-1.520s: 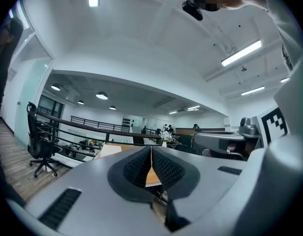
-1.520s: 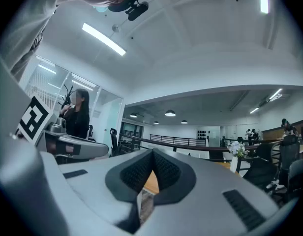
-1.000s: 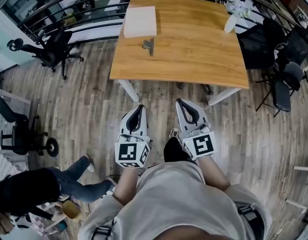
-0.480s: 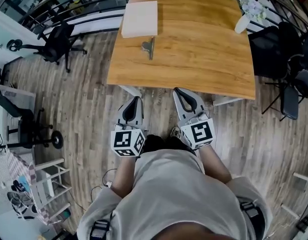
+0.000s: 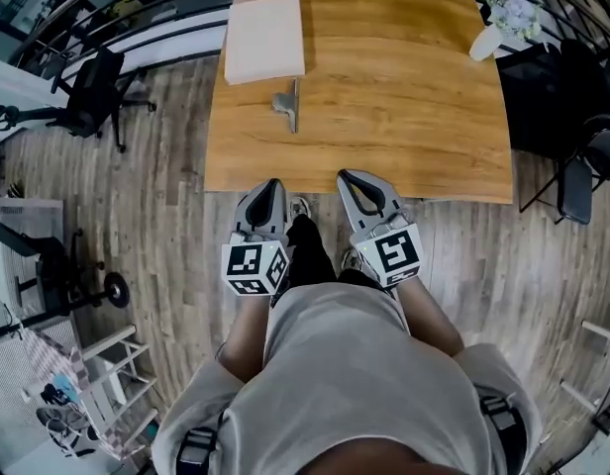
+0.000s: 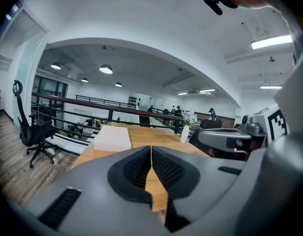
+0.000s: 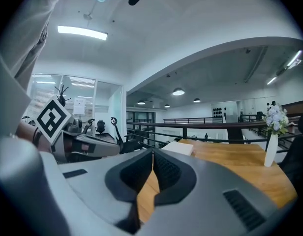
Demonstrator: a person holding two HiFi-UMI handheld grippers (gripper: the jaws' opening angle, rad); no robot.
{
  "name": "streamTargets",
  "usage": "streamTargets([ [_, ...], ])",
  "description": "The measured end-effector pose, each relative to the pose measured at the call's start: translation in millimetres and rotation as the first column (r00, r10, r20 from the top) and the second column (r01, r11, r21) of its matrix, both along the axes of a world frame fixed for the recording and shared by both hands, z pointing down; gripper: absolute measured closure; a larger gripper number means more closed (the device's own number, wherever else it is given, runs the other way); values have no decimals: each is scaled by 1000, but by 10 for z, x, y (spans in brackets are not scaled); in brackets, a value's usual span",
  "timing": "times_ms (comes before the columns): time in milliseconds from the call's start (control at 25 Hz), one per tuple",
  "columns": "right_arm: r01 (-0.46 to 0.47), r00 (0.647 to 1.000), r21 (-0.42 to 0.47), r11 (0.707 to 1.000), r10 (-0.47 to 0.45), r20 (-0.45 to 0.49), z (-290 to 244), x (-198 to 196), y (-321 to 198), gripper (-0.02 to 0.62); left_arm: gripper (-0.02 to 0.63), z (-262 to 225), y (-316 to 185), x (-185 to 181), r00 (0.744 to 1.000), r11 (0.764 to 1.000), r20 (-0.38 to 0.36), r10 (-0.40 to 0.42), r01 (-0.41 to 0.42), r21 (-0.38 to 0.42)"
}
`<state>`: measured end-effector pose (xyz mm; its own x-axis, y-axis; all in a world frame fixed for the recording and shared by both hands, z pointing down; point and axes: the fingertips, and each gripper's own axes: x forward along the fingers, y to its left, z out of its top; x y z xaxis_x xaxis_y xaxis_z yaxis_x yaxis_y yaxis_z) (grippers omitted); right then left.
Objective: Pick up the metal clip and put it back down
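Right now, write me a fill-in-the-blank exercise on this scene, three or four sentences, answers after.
The metal clip lies on the ____ table.
Beyond the clip rests a flat ____ slab.
The jaws of the left gripper and right gripper are ____, holding nothing.
The white vase holds ____.
Missing: wooden; white; shut; flowers.
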<state>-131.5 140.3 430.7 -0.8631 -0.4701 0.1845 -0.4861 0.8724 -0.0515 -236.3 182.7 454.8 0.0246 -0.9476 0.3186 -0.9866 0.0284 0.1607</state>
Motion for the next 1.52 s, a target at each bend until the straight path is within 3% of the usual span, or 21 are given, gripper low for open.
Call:
streamTargets([
  [360,-49,995,-128,991,37,-94,529,-613,-842,569,578,472,-988,-659,990,986,-60,125,-131,-100],
  [600,-133,983,-174,976,106,-153,875,-910,-1236,569,577,922,-1467,-953,963,950,-138,232,-255,-181],
  [840,-224,963,-249,942,176,-202,1218,-1093,-1400,569,577,1357,-1672,-1098,928,897,-206,310,-358,-259],
  [1120,-281,952,-307,909,222,-213,1501,-1094,-1454,569,578,1753,-1745,-1132,911,854,-258,322,-397,-335],
  [1320,-260,957,-325,909,198,-213,1614,-1122,-1529,569,577,1951,-1868,-1119,917,847,-255,307,-386,-365],
  [1520,-262,956,-341,903,195,-218,1715,-1082,-1671,569,577,2169,-2041,-1071,897,839,-371,240,-384,-385],
])
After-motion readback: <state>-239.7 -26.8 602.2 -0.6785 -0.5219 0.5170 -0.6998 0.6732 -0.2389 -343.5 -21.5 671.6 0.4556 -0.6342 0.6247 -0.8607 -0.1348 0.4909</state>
